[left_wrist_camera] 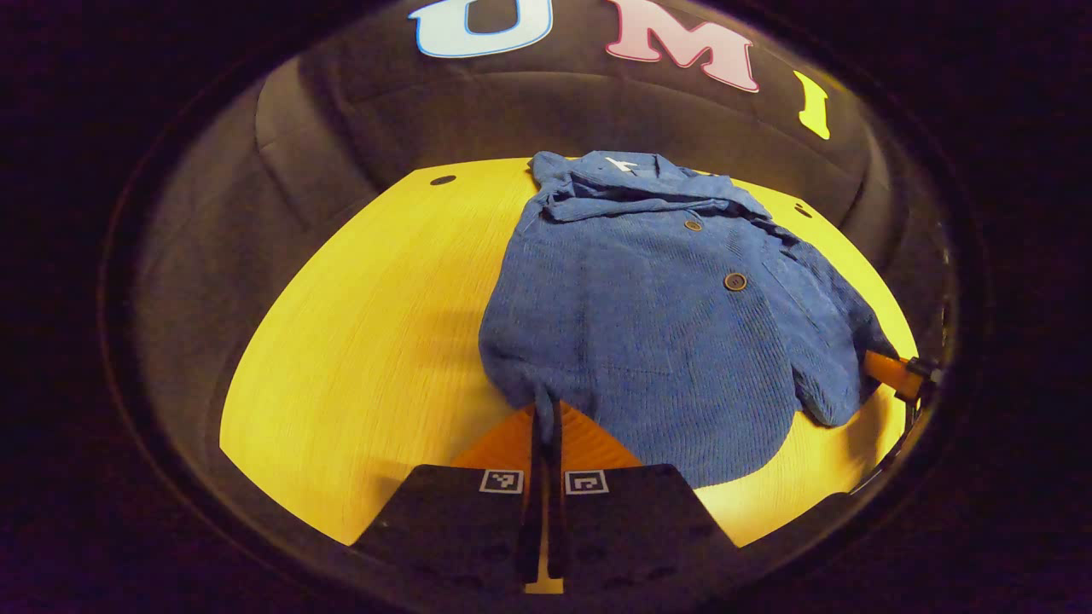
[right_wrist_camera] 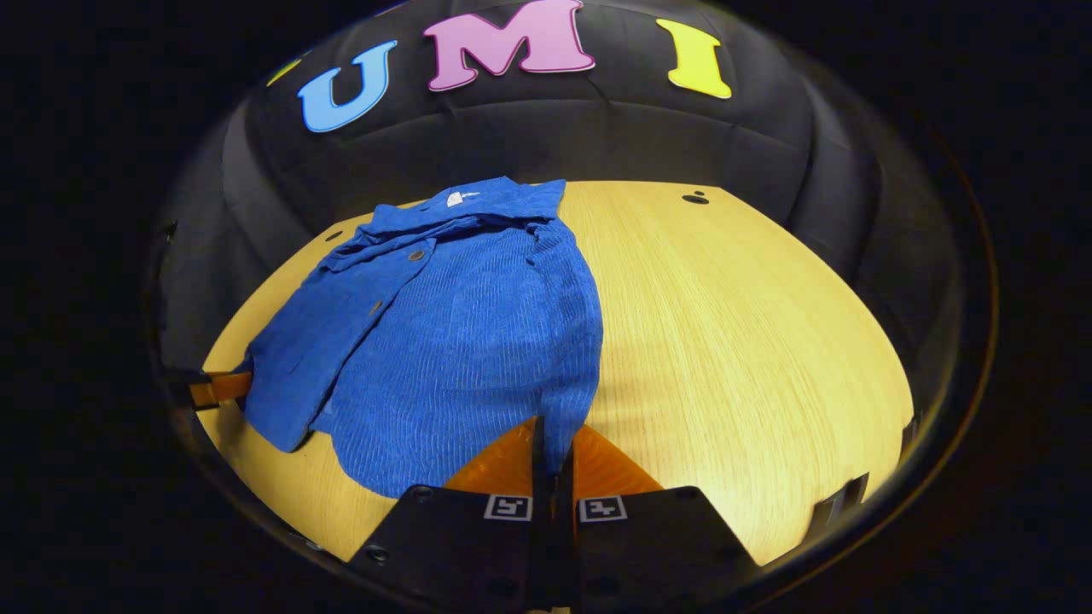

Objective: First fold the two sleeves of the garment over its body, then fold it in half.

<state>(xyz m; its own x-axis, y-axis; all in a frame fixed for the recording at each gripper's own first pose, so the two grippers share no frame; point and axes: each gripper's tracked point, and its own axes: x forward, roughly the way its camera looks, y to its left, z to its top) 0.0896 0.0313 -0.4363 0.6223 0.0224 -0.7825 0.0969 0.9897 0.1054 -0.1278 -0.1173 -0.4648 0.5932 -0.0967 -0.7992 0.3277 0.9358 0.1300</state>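
- Where wooden table (right_wrist_camera: 751, 341) meets black booth wall (right_wrist_camera: 597, 145), small dark holes (right_wrist_camera: 695, 199) at 12 o'clock; nothing blocking.
- Blue corduroy shirt (right_wrist_camera: 461, 341) flat on table, collar at 12 o'clock, buttons (left_wrist_camera: 734, 281) up.
- Left gripper (left_wrist_camera: 546, 409) pinched tight on hem at 6 o'clock.
- Right gripper (right_wrist_camera: 554, 456) clamped on opposite hem edge.
- Sleeves hard to make out; fingertips buried in cloth.

The garment (left_wrist_camera: 648, 341) lies on the table (left_wrist_camera: 367, 341), collar toward the far wall; each hand-held gripper (left_wrist_camera: 546, 409) pinches a near hem corner.
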